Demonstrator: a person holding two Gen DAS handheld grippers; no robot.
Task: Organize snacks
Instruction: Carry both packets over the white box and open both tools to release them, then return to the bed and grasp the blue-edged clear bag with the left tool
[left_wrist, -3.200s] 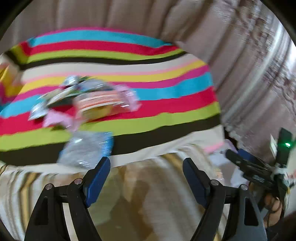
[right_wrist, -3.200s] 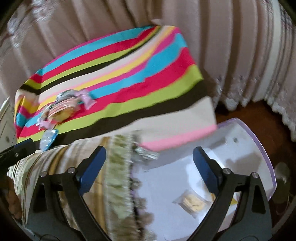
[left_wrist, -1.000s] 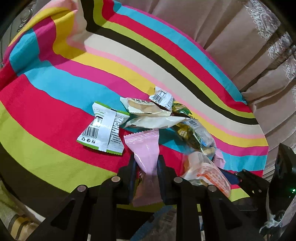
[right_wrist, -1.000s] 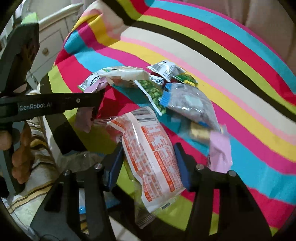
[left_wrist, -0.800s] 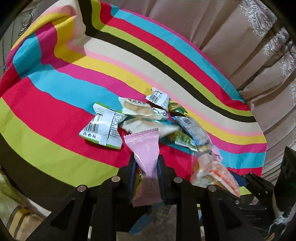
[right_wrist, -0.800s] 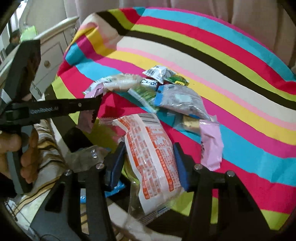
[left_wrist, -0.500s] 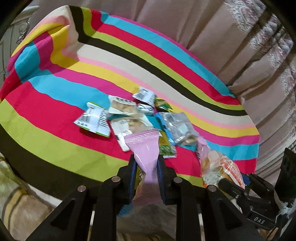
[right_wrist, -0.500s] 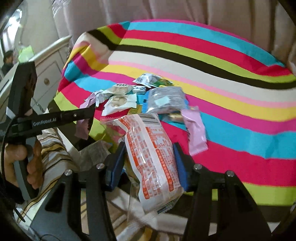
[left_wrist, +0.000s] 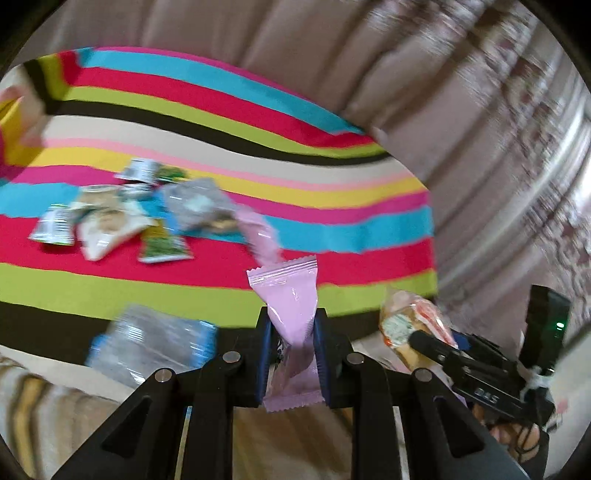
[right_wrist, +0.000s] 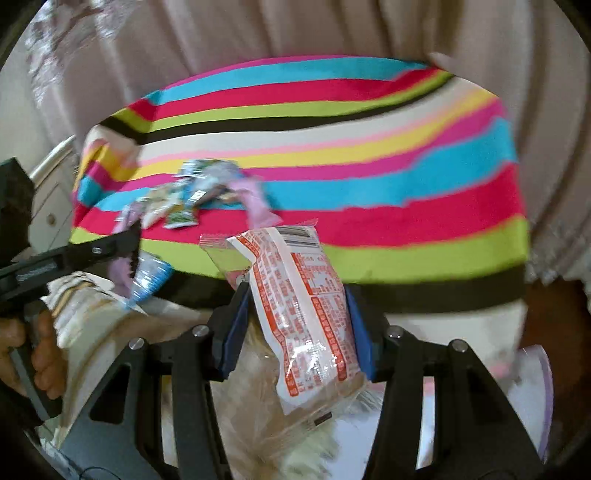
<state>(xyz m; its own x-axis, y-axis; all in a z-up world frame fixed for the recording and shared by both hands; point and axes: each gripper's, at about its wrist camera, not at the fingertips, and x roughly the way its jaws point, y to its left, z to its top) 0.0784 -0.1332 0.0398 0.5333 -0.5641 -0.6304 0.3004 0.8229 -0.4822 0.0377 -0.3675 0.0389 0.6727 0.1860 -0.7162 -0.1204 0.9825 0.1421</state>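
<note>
My left gripper (left_wrist: 290, 325) is shut on a pink snack packet (left_wrist: 290, 299) and holds it in the air in front of the striped surface (left_wrist: 332, 229). My right gripper (right_wrist: 295, 295) is shut on a clear bag with orange-red print (right_wrist: 303, 295). The same bag (left_wrist: 410, 325) and the right gripper show at the lower right of the left wrist view. A pile of small snack packets (left_wrist: 129, 214) lies on the striped surface, with another pink packet (left_wrist: 258, 232) at its right edge. The pile (right_wrist: 192, 199) appears at the left in the right wrist view.
A clear packet with blue ends (left_wrist: 151, 343) lies at the near edge of the striped cloth. Pleated beige curtains (left_wrist: 480, 129) hang behind and to the right. A white tray with a purple rim (right_wrist: 535, 398) sits low at the right. A white cabinet (right_wrist: 51, 206) stands at the left.
Both grippers have drawn back from the pile and risen, each carrying its packet. The pile now looks smaller and farther away, and both views have rolled.
</note>
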